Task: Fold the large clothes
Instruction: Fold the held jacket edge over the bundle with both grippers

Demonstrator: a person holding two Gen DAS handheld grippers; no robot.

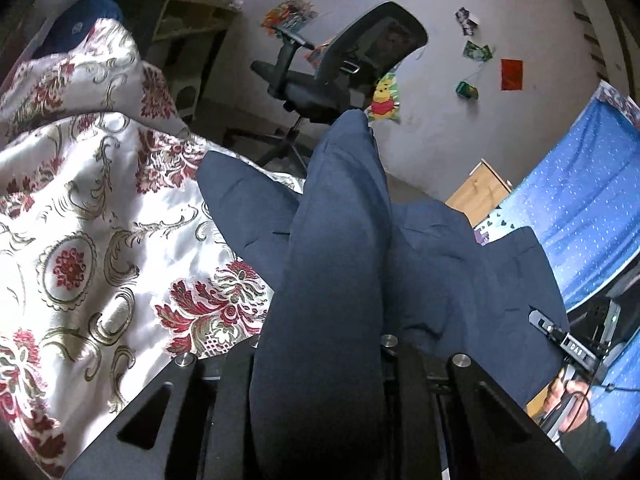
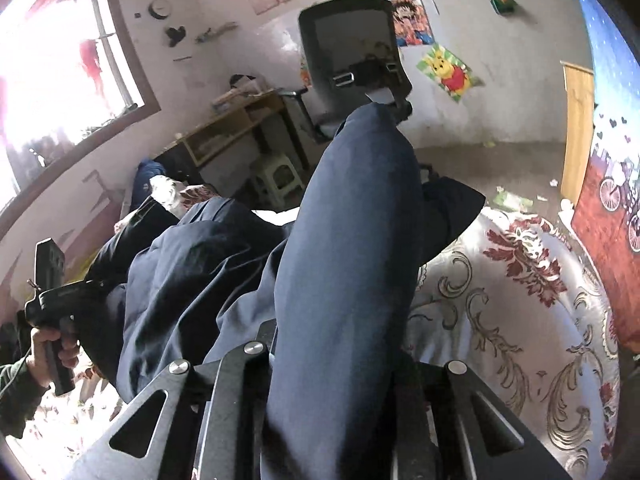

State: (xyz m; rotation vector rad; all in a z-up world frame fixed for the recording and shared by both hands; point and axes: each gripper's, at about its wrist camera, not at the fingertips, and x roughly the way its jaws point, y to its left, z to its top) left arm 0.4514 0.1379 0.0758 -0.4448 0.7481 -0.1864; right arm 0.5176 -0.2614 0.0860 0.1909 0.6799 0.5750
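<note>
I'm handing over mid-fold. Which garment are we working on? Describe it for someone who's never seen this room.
Find the bed's white bedspread with red-and-gold floral print. On it lies the plain navy-blue cloth garment, pinched by both grippers; it alone there is unpatterned.

Right tongs point(image 2: 332, 360): closed on a thick fold of navy garment point(image 2: 352, 240), fabric bulging forward between the fingers. Garment's remainder: draped leftward over floral bedspread point(image 2: 520, 300). Left tongs point(image 2: 48, 292): far left, gripped by a hand point(image 2: 44, 350). Background: office chair point(image 2: 352, 52), wooden desk point(image 2: 236, 124), window point(image 2: 60, 60), Winnie-the-Pooh poster point(image 2: 450, 72).
</note>
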